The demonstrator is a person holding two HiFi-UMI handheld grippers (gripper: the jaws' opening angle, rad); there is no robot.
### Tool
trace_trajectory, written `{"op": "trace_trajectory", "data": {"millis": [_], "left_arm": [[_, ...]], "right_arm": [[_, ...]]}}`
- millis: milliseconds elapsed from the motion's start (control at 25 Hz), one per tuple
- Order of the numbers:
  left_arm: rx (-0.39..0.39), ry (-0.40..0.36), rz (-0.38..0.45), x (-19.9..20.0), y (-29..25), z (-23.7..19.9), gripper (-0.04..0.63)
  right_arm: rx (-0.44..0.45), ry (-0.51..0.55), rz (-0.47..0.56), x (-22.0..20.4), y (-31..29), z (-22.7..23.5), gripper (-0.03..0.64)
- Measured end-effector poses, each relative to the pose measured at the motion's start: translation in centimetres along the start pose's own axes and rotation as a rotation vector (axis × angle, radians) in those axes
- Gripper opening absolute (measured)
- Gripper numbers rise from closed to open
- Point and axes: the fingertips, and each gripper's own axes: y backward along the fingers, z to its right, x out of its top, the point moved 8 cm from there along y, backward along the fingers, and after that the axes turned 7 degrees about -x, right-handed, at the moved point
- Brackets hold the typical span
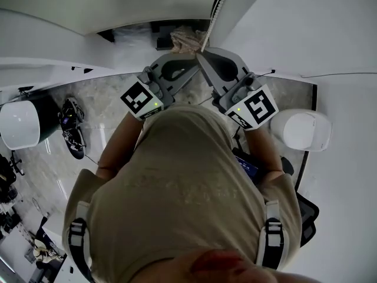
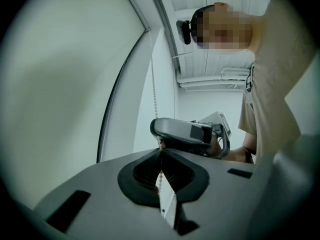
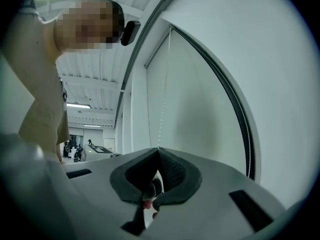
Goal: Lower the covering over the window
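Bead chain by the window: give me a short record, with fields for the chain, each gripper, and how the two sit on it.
chain: bead chain hanging straight down beside the pale window covering
left gripper: shut on bead chain, beads showing between its jaws
right gripper: shut on bead chain, which runs up from its jaw tips
order on chain: right gripper just above left gripper, tips close together

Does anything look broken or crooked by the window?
Nothing stands out. The bead chain hangs straight beside the blind, which lies flat and smooth. The left hand-held gripper and the right hand-held gripper are both closed on the bead chain, close together.
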Motion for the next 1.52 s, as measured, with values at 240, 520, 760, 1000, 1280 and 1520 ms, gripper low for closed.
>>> {"op": "trace_trajectory", "data": {"millis": [240,520,760,1000,1280,1520], "left_arm": [[0.014,0.077,0.085,0.8,3.3,-1.9,0.161],[0.009,0.113,0.135,3.6,0.0,-1.9,0.026],[0.087,0.019,0.117,2.8,2.6,-3.3,0.021],[0.101,0.059,0.016,-2.3,3.8,-3.3,0.021],[0.09,0.066,0.048,-2.5,5.4,-2.0,0.021],[0.04,0.029,0.016,-1.6,7.6,-2.6,0.021]], "right_arm": [[-0.012,-0.076,-0.086,-2.9,0.0,1.1,0.009],[0.022,-0.06,-0.099,-3.4,-0.3,-0.8,0.009],[0.098,-0.024,-0.093,-4.6,0.6,-0.2,0.106],[0.018,-0.121,0.012,-4.1,1.2,1.1,0.115],[-0.012,-0.065,0.072,-4.0,0.1,-1.3,0.115],[-0.117,-0.049,0.096,-3.6,-2.1,-3.6,0.112]]}}
